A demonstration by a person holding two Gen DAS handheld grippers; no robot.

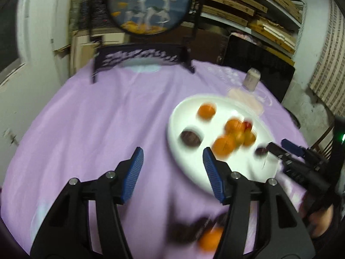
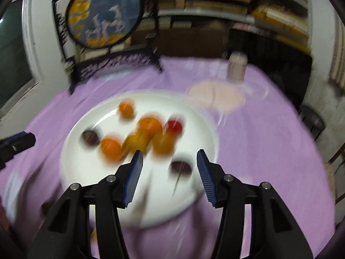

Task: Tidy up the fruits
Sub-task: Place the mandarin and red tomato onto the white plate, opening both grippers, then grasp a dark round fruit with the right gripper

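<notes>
A white plate [image 1: 183, 164] [image 2: 86, 166] on the purple cloth holds several fruits: oranges [image 1: 224, 145] [image 2: 111, 149], a yellow fruit [image 2: 137, 141], a red one [image 2: 174, 126] and dark purple ones [image 1: 190, 138] [image 2: 181, 167]. My left gripper [image 1: 172, 161] is open and empty, just left of the plate's near rim. My right gripper [image 2: 169, 161] is open and empty over the plate's near part, with the dark fruit between its fingers' line. It also shows in the left wrist view [image 1: 280, 145]. An orange [image 1: 210, 239] and dark fruits [image 1: 187, 228] lie on the cloth below the left gripper.
A round painted screen on a black stand [image 1: 148, 4] [image 2: 103, 17] stands at the table's back. A pale cup [image 1: 251, 79] [image 2: 236, 68] and a pinkish clear dish [image 2: 217, 98] sit behind the plate. Shelves of stacked boxes fill the background.
</notes>
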